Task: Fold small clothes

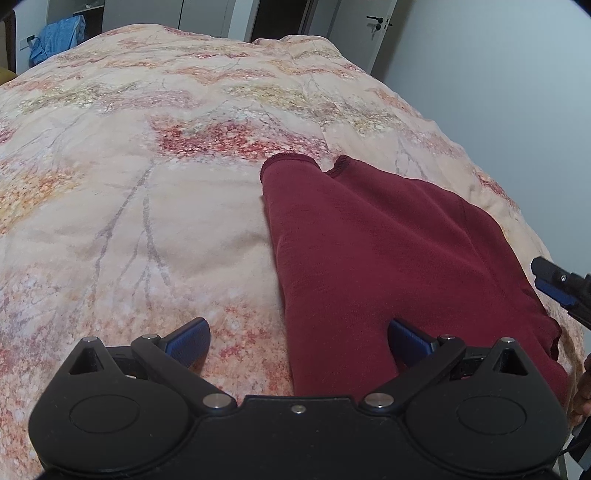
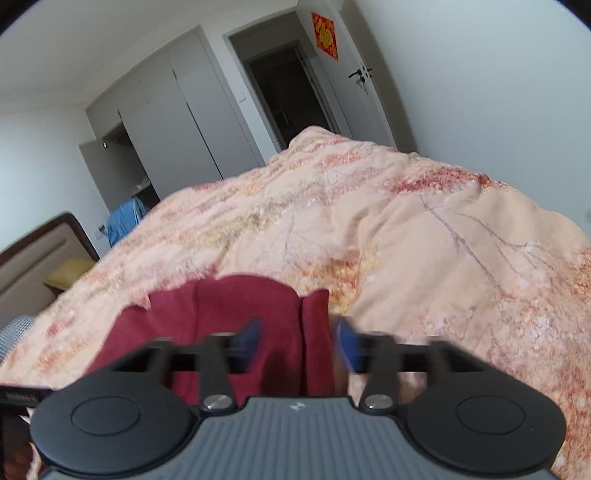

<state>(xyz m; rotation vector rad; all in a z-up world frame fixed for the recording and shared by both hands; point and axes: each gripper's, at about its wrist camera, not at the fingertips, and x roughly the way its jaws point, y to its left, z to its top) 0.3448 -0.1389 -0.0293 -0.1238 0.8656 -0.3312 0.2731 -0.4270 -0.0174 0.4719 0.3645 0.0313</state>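
Dark red shorts (image 1: pixel 388 258) lie flat on the bedspread (image 1: pixel 147 221), center-right of the left view, legs side by side, so I judge folding barely begun. My left gripper (image 1: pixel 298 341) is spread wide, holding nothing. My right gripper (image 2: pixel 297 339) is blurred, jaws parted over the shorts' edge at lower center, gripping nothing.

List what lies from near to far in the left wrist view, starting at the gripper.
left gripper with open fingers → maroon garment spread on the floral bedcover → bare bedcover beyond its hems → blue cloth past the bed's far left edge → dark doorway.
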